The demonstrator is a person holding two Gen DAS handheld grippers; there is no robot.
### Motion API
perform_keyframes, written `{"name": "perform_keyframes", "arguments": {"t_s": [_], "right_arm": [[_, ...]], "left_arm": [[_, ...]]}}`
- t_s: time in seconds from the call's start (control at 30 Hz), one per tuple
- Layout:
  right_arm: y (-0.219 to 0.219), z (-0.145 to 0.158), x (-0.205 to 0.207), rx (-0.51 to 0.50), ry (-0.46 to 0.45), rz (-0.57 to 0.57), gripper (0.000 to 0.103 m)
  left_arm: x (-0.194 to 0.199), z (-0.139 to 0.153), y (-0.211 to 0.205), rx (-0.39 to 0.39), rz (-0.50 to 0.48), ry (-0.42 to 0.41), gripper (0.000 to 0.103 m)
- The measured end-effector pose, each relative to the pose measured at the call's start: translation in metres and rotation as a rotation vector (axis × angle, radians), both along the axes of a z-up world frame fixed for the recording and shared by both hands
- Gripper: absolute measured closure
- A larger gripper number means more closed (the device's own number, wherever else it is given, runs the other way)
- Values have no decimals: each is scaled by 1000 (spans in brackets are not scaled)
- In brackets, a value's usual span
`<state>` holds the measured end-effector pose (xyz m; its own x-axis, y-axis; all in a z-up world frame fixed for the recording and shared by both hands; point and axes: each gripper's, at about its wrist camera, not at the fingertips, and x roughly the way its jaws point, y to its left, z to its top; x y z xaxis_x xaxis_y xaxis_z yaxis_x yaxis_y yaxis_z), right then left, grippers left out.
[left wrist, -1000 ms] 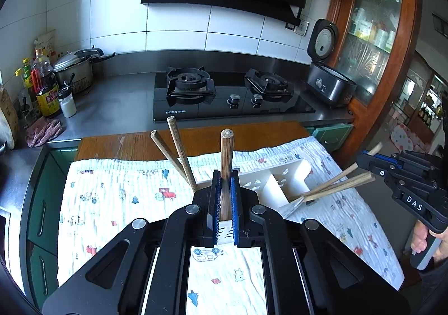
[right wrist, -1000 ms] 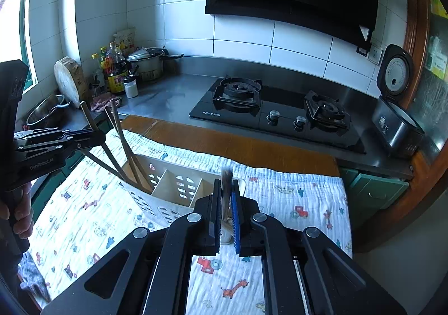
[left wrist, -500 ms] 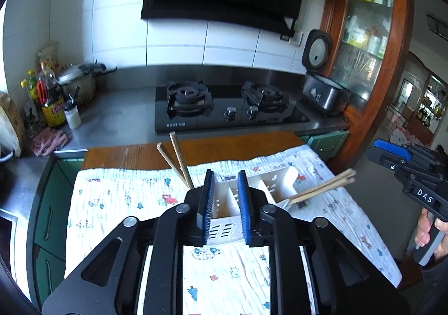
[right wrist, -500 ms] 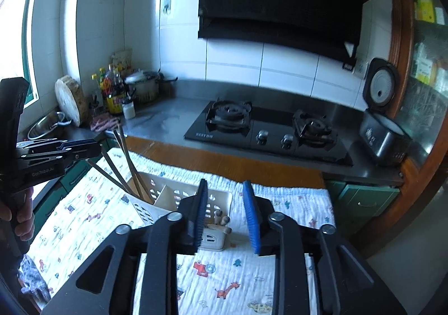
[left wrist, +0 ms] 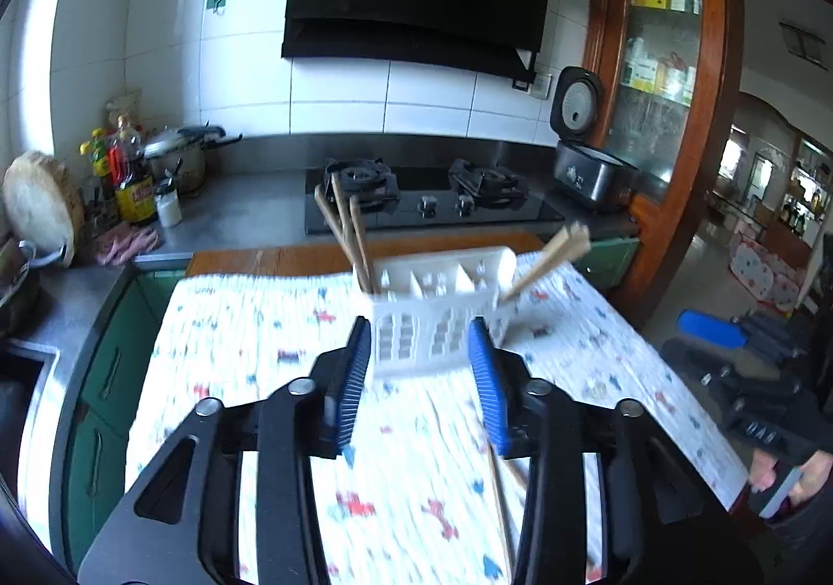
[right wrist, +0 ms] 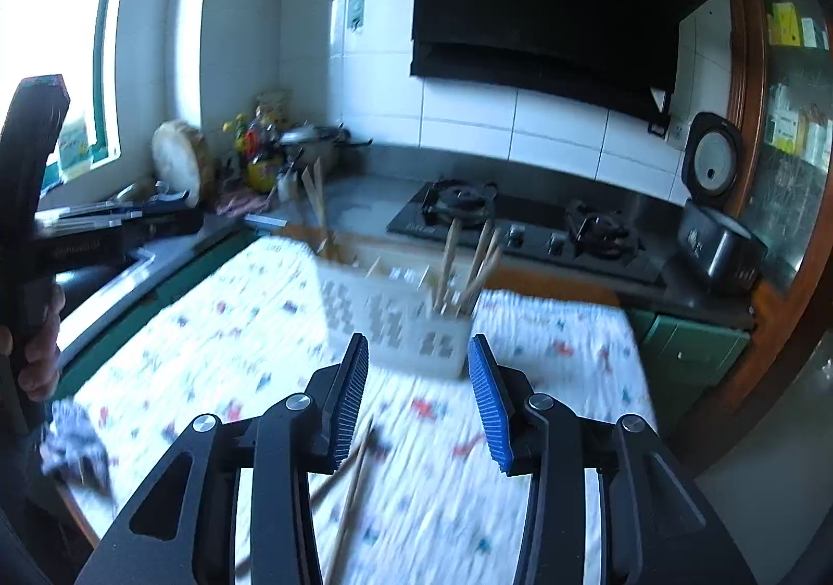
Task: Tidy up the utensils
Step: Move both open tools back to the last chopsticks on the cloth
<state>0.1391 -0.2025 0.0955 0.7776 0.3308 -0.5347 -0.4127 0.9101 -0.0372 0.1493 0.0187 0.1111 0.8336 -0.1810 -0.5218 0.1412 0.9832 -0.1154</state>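
While both your claws, left claw [left wrist: 423,379] and right claw [right wrist: 416,395], are opening empty, one white caddy [left wrist: 434,319] stands on the desk [left wrist: 234,325]: three chopsticks [left wrist: 346,231] left end, two [left wrist: 554,252] right.

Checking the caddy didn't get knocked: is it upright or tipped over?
Upright. The caddy stands on its base on the cloth, open top up, with chopsticks leaning out of its end compartments.
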Motion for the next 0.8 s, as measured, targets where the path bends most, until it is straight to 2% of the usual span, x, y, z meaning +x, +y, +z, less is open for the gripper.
{"name": "perform_keyframes", "arguments": {"t_s": [0.13,0.2,0.33,0.43,0.53,0.67,0.8], "right_arm": [[6,-47,-35,-13,36,12,64],[9,-69,-48,-15,66,16,64],[9,-107,-69,0,120,15,64],[10,-133,-78,23,175,21,67],[14,-153,-86,26,203,20,71],[19,-171,-89,21,229,9,75],[22,-184,-88,28,264,0,81]], "left_arm": [[-33,-26,-1,5,28,11,63],[-48,-39,0,-22,24,26,63],[-74,-63,2,-13,65,46,63],[-87,-79,9,-46,73,76,63],[-94,-96,11,-22,100,101,63],[-97,-113,21,-57,108,142,63],[-101,-123,22,-50,107,158,63]]}}
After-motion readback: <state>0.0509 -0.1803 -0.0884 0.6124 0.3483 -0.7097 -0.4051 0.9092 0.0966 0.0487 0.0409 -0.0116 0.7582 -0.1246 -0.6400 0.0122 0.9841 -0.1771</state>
